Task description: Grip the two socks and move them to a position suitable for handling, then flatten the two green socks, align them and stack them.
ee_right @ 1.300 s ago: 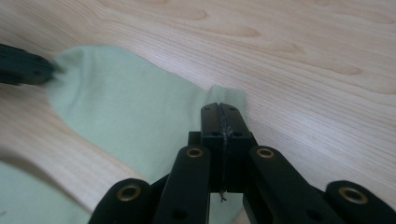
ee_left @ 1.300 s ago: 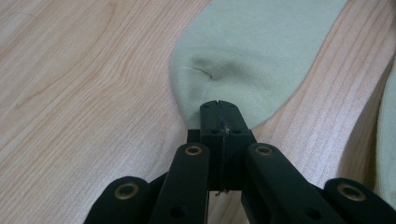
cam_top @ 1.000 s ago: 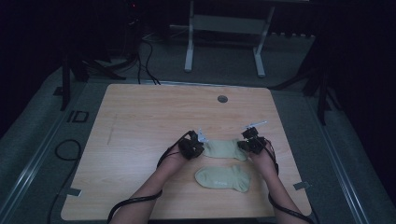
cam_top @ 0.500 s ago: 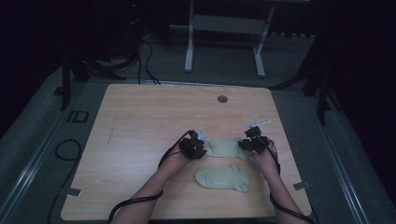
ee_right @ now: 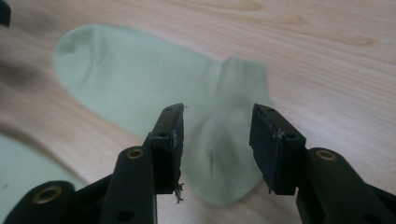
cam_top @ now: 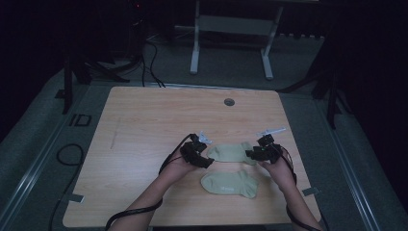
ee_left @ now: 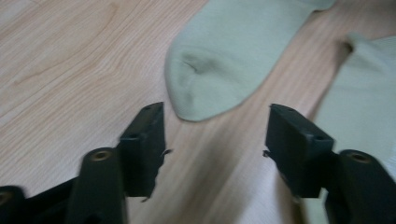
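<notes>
A: Starting at our left gripper: how do its jaws stand?

B: Spread wide, nothing between them but bare wood. In the left gripper view the rounded toe end of the far sock lies just ahead of the jaw tips, apart from them, flat on the surface.

A: And our right gripper?

B: Its jaws are also parted, somewhat narrower. In the right gripper view they stand over the other end of that same sock, where the cloth bends at the heel and cuff. We cannot tell whether the tips touch the cloth; it is not pinched.

A: Where does that sock sit on the surface?

B: In the high view the far sock lies lengthwise between the two grippers, in the near half of the surface, toward the right edge more than the left. Our left gripper is at its left end, our right gripper at its right end.

A: The second one?

B: The near sock lies flat just beside the first, closer to the near edge, roughly parallel to it. The two are near each other, and we cannot tell whether they touch. A piece of it shows at the right of the left gripper view.

A: Farther out?

B: A small round grommet is set in the wood near the far edge, well apart from the socks.
</notes>
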Demonstrator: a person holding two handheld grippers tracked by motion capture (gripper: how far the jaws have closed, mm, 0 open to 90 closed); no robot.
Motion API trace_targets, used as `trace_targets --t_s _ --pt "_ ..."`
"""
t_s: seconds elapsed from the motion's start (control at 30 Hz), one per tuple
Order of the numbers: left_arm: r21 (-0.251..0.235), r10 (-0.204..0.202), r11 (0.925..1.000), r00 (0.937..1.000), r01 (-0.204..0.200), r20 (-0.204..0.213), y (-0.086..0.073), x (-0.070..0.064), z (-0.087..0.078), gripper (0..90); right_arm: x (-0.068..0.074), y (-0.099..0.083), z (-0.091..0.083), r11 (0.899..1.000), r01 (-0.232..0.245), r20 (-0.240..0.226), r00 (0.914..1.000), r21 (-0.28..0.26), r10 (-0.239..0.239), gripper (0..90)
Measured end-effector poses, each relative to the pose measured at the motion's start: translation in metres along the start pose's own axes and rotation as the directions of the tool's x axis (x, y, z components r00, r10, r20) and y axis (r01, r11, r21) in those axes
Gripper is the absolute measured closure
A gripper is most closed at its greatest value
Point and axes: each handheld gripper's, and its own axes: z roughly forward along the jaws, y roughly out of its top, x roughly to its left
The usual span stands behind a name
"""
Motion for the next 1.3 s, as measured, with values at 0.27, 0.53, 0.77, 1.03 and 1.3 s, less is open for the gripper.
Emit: trace_targets --t_s 0.27,0.53,0.77,1.03,1.3 --pt "-0.020 0.023 0.9996 0.9976 -0.022 0.065 -0.014 -0.020 -0.028 35.4 0.017 -0.018 -0.022 0.997 0.081 -0.024 0.9964 -0.004 -0.081 54.6" --pt "0.010 0.015 0.9998 0.9962 -0.016 0.086 -0.033 -0.035 -0.025 39.9 0.025 -0.048 -0.037 0.996 0.084 -0.068 0.9941 -0.005 -0.084 57.3" --pt "0.044 0.024 0.9986 0.9950 -0.029 0.097 -0.038 -0.041 -0.013 48.3 0.031 -0.067 -0.031 0.994 0.102 -0.083 0.9916 0.033 -0.099 59.1" --pt "0.110 0.040 0.9927 0.9949 -0.050 0.093 -0.039 -0.045 -0.004 60.8 0.040 -0.073 -0.022 0.981 0.177 -0.055 0.9833 0.077 -0.174 68.2" --pt "0.103 0.038 0.9936 0.9956 -0.047 0.085 -0.037 -0.047 -0.006 87.5 0.045 -0.072 -0.025 0.979 0.189 -0.050 0.9813 0.077 -0.186 86.1"
